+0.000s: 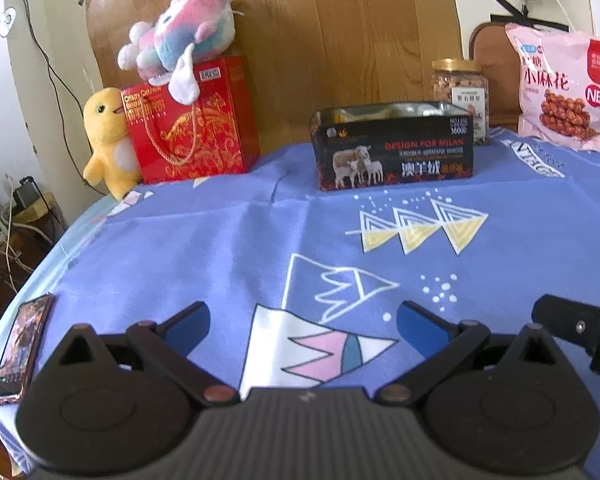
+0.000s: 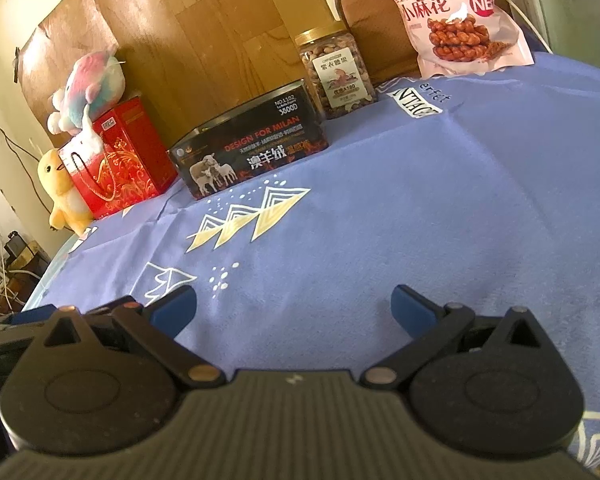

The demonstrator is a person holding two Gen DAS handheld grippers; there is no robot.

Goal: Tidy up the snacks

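Observation:
A pink snack bag (image 1: 560,88) (image 2: 456,16) stands at the table's far right. A clear jar of nuts with a gold lid (image 1: 460,96) (image 2: 336,68) stands to its left. An open black tin box with sheep on it (image 1: 394,146) (image 2: 248,152) sits in front of the jar, near the back middle. My left gripper (image 1: 303,326) is open and empty, low over the blue cloth near the front edge. My right gripper (image 2: 294,312) is open and empty too, far from the snacks. Part of the right gripper shows in the left wrist view (image 1: 580,328).
A red gift bag (image 1: 192,120) (image 2: 120,160) stands at the back left with a pastel plush toy (image 1: 180,36) on top and a yellow plush duck (image 1: 108,140) beside it. A phone (image 1: 22,348) lies at the front left edge. A blue patterned cloth (image 1: 204,248) covers the table.

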